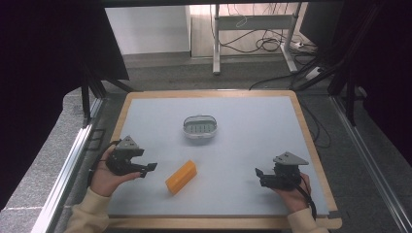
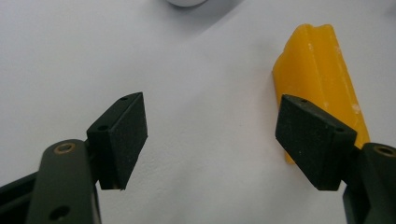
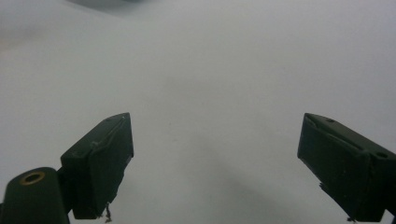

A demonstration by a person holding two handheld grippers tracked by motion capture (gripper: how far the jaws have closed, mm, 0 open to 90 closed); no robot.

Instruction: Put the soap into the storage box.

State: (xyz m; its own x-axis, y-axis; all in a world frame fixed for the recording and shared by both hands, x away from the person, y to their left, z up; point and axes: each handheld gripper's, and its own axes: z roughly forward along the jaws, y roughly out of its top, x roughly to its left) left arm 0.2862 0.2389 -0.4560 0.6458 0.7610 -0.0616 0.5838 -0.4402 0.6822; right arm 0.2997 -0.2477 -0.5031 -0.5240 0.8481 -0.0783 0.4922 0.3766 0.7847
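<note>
Worktop (image 1: 252,145): pale grey sheet with a wooden edge; two hand-held grippers near its front corners
Container: small white basket (image 1: 199,127) with a thin handle arched across the top, set mid-worktop; inside shows a greenish slotted floor; contents otherwise cannot be made out
Yellow block (image 1: 181,176): lies flat on the worktop, in front of the basket and well apart from it; outside any container
Left gripper (image 1: 148,168): jaws spread wide with nothing between them; in the left gripper view the yellow block (image 2: 322,88) lies just beyond one pad, untouched
Right gripper (image 1: 259,175): jaws spread wide over bare worktop; holds nothing
</note>
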